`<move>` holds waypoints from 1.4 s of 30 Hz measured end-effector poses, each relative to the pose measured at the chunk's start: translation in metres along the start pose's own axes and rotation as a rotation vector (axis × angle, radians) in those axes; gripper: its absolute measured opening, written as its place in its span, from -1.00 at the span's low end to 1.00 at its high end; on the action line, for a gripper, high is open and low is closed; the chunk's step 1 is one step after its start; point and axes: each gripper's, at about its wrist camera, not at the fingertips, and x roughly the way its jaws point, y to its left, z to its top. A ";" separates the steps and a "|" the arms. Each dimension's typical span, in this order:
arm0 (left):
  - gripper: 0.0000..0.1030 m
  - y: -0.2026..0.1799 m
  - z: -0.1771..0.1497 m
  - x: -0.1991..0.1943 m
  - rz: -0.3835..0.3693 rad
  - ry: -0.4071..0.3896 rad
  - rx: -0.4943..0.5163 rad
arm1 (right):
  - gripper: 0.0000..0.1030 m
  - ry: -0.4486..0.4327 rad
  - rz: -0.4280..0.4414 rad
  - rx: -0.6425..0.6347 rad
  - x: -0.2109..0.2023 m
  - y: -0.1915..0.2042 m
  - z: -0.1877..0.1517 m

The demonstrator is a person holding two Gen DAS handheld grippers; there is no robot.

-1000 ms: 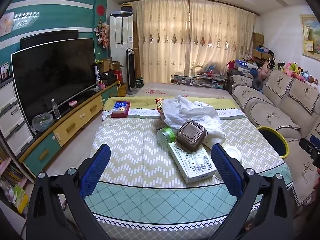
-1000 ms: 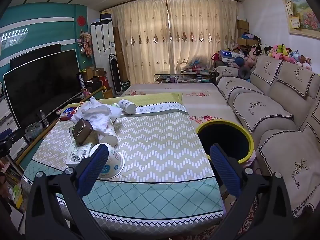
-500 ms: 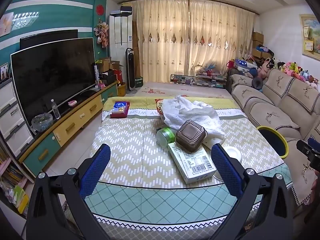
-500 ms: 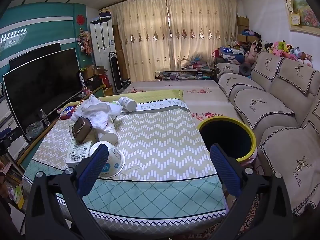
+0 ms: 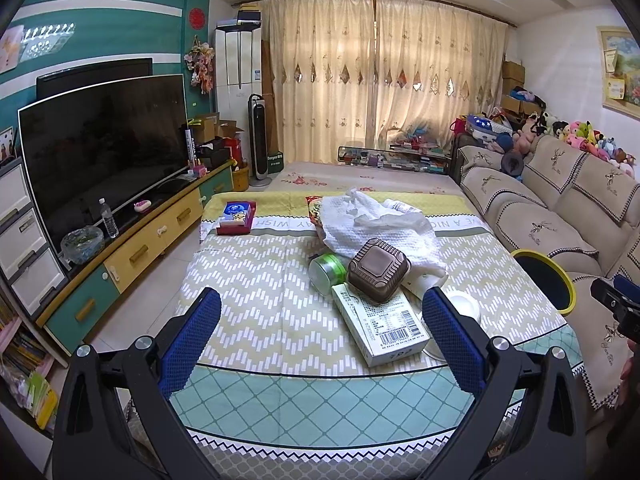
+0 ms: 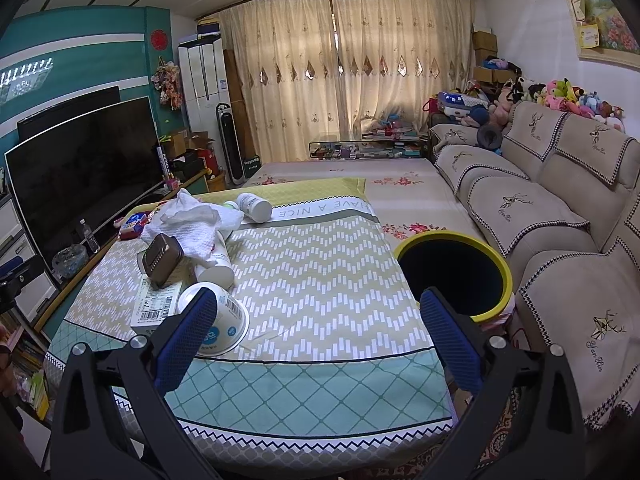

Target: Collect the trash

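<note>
Trash lies in a heap on the cloth-covered table [image 5: 256, 280]: a white barcoded box [image 5: 384, 328], a brown square box [image 5: 378, 270] on top of it, a green-capped jar [image 5: 326, 270], a crumpled white cloth [image 5: 380, 228] and a paper bowl [image 6: 220, 326] on its side. A white bottle [image 6: 254, 206] lies farther back. My left gripper [image 5: 320, 320] is open over the table's near edge, short of the barcoded box. My right gripper [image 6: 318, 320] is open too, the bowl just beyond its left finger. Right of the table stands the yellow-rimmed bin [image 6: 454, 276].
A red tissue box [image 5: 236, 218] sits at the far left of the table. A TV on a low cabinet [image 5: 132, 248] runs along the left. A sofa [image 6: 560, 220] lines the right side, close behind the bin. A floor gap separates table and cabinet.
Hardly anything. The right wrist view has drifted a little, so the bin sits slightly higher in frame. Both grippers have stayed open and nothing on the table moved.
</note>
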 end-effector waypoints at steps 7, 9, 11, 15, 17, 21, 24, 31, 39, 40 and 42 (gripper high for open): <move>0.93 0.000 -0.001 0.000 -0.001 0.002 -0.001 | 0.88 -0.001 -0.001 0.000 0.001 0.000 -0.001; 0.93 0.000 -0.002 0.001 0.000 0.003 0.000 | 0.88 0.000 -0.001 0.001 0.001 0.000 0.000; 0.93 0.000 -0.002 0.001 -0.001 0.003 0.001 | 0.88 0.001 0.000 0.001 0.001 0.001 -0.001; 0.93 0.000 -0.002 0.001 0.000 0.007 0.002 | 0.88 0.001 0.001 0.005 0.002 0.001 -0.002; 0.93 0.001 -0.002 0.001 0.001 0.009 0.002 | 0.88 0.001 0.000 0.005 0.001 0.000 -0.001; 0.93 0.001 -0.002 0.002 0.001 0.010 0.003 | 0.88 0.002 -0.001 0.007 0.002 0.001 -0.002; 0.93 0.001 -0.001 0.002 0.002 0.010 0.003 | 0.88 0.003 0.000 0.007 0.003 0.001 -0.002; 0.93 0.002 -0.003 0.002 0.002 0.017 0.007 | 0.88 0.003 0.000 0.008 0.003 0.000 -0.002; 0.93 0.001 -0.002 0.003 0.003 0.018 0.008 | 0.88 0.003 0.001 0.009 0.002 -0.001 -0.001; 0.93 0.001 -0.002 0.003 0.003 0.018 0.008 | 0.88 0.004 0.001 0.010 0.003 -0.001 -0.002; 0.93 0.001 -0.002 0.003 0.003 0.018 0.008 | 0.88 0.003 0.001 0.009 0.003 0.000 -0.002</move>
